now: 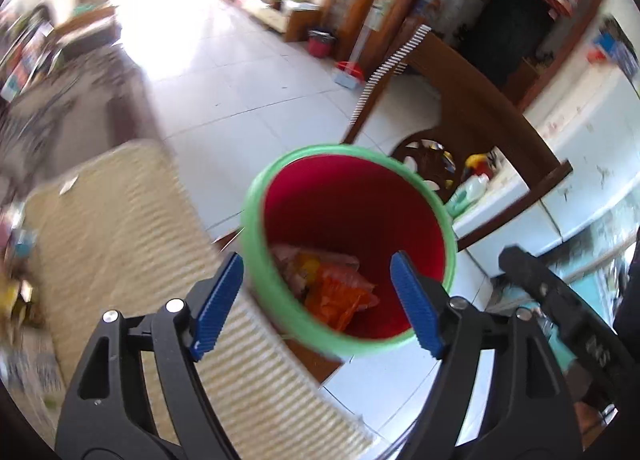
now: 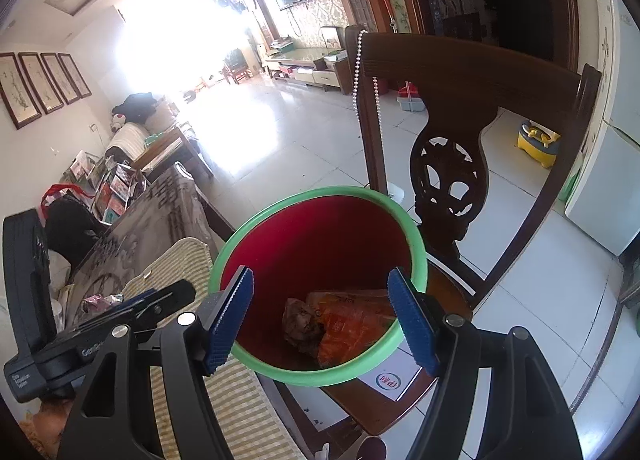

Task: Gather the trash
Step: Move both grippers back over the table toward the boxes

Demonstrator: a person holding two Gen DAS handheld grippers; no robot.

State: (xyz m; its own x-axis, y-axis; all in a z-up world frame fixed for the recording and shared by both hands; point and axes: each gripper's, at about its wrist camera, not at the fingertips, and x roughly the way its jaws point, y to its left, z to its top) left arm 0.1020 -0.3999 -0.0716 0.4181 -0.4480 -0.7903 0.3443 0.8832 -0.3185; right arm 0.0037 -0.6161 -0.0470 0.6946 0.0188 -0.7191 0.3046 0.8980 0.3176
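A red trash bin with a green rim point(image 1: 256, 220) point(image 2: 224, 256) stands on a dark wooden chair seat beside the table. Inside lie an orange wrapper point(image 1: 336, 300) point(image 2: 348, 328) and a crumpled brownish wrapper point(image 2: 300, 320). My left gripper point(image 1: 318, 306) is open and empty, its blue pads either side of the bin's near rim, above it. My right gripper point(image 2: 322, 318) is open and empty, also above the bin's mouth. The left gripper's body shows at the lower left of the right wrist view point(image 2: 120, 312).
A yellow-and-white striped mat point(image 1: 132, 244) point(image 2: 224, 404) covers the table edge at left. The carved chair back point(image 2: 452, 164) rises behind the bin. A white card point(image 2: 396, 376) lies on the seat. A pink wrapper point(image 2: 100, 300) lies on the table. White tiled floor point(image 2: 280, 132) spreads beyond.
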